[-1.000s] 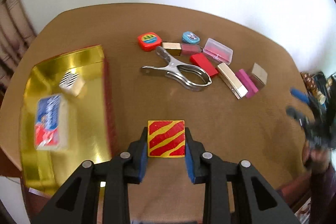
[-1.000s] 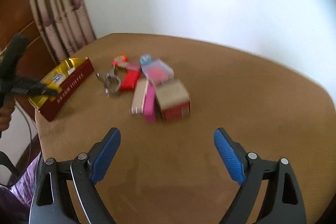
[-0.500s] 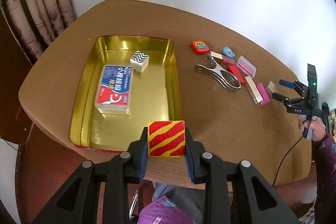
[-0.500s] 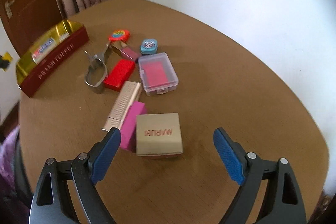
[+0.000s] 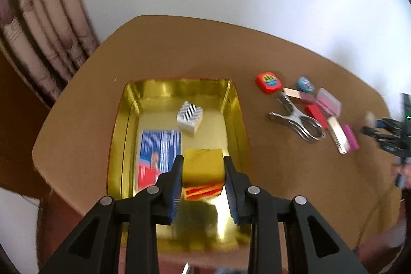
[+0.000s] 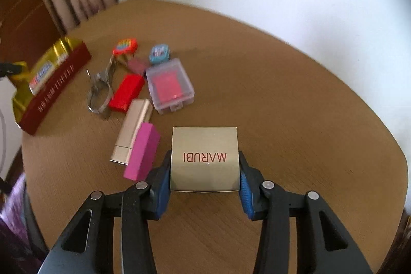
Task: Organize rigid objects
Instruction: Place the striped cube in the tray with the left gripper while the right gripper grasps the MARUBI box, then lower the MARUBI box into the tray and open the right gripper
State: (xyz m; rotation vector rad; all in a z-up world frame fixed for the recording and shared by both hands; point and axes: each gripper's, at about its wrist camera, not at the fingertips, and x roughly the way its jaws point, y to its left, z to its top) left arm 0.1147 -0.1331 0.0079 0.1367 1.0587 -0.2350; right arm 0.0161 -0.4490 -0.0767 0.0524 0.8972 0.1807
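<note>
Yellow block [image 5: 203, 172] hides the gold tray [image 5: 235, 114] floor (pictures blurred).

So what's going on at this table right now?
A person is sorting small objects into a gold tray. The left gripper holds a red-and-yellow striped block over the tray, where a zigzag-patterned box and a blue-and-red pack already lie. The right gripper is closing on the gold MARUBI box, which sits between its pads on the table.
</note>
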